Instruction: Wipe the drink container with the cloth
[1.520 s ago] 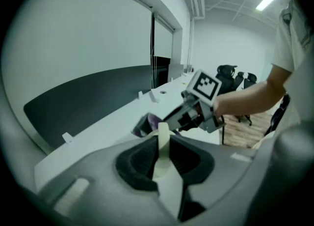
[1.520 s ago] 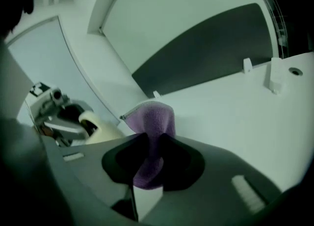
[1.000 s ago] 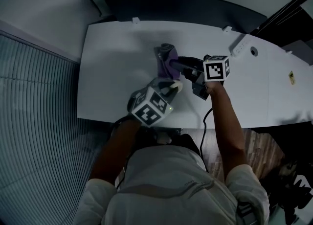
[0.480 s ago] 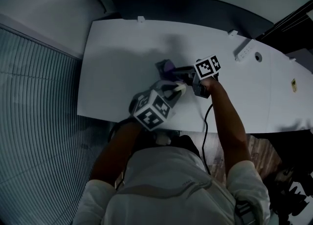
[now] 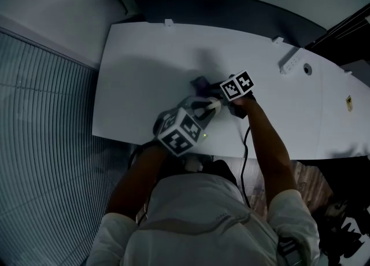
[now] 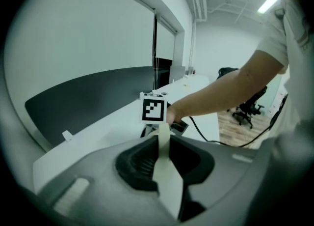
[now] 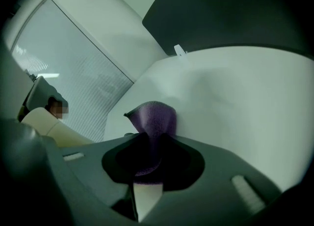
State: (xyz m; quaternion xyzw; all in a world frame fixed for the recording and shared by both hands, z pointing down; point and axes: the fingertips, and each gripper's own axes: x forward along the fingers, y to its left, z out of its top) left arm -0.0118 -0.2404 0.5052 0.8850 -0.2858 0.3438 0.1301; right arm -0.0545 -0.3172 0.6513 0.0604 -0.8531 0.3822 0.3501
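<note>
Right fingers (image 7: 120,163) clench purple cloth (image 7: 153,117); left fingers (image 6: 137,163) grasp the cream drink container (image 6: 163,146).

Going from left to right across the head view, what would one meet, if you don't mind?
Slatted blinds → left marker cube → right marker cube → white power strip → yellow sticker

Right claw (image 5: 206,88), closed on the purple cloth (image 7: 153,116), has descended toward the counter (image 5: 139,68) and tipped further nose-down. Its marker cube (image 5: 237,85) has shifted left and rotated. The cloth, earlier raised as a tall, plainly visible fold, now sits low and largely hidden behind the claw. It lies closer to the cream drink container (image 5: 209,104) gripped in the left claw (image 6: 164,139).
</note>
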